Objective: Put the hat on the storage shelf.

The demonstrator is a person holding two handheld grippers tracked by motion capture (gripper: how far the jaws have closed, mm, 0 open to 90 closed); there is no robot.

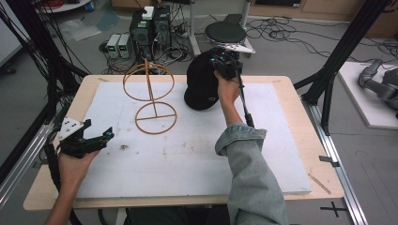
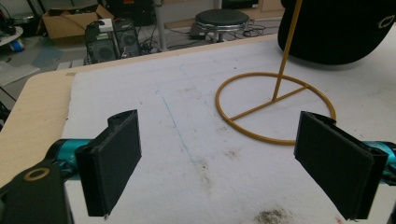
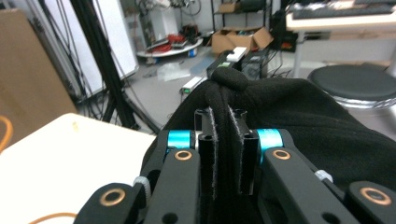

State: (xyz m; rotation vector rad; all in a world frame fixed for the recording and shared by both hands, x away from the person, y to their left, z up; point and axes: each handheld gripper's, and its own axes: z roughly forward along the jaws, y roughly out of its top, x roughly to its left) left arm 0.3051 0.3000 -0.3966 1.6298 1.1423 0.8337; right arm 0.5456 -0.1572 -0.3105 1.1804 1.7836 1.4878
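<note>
Right gripper (image 3: pixel 223 154) is clamped hard on a fold of the black cap (image 1: pixel 202 79), jaws pinched nearly together with the cloth bunched up between them, and in the high view it works at about one o'clock on the table (image 1: pixel 291 117), near the far edge. That cap sits up off the white foam mat (image 1: pixel 187 154), its lower edge seeming to touch the mat, though I cannot tell how much weight rests there. Just beside it, at eleven o'clock, stands the yellow wire stand (image 1: pixel 149 96): round base flat on the mat, thin post, hoop on top. Judging from the layout, the cap looks bound for that hoop.

Out at eight o'clock, the left gripper (image 1: pixel 96 138) hovers wide apart and empty, near the table's left side, its jaws framing the stand's base in its own view.

Now the risks. Only a thin ridge of fabric is held, so a quick swing could let it slide free. And that stand looks light; brush the post with the cap and it may tip, since nothing steadies its base.
</note>
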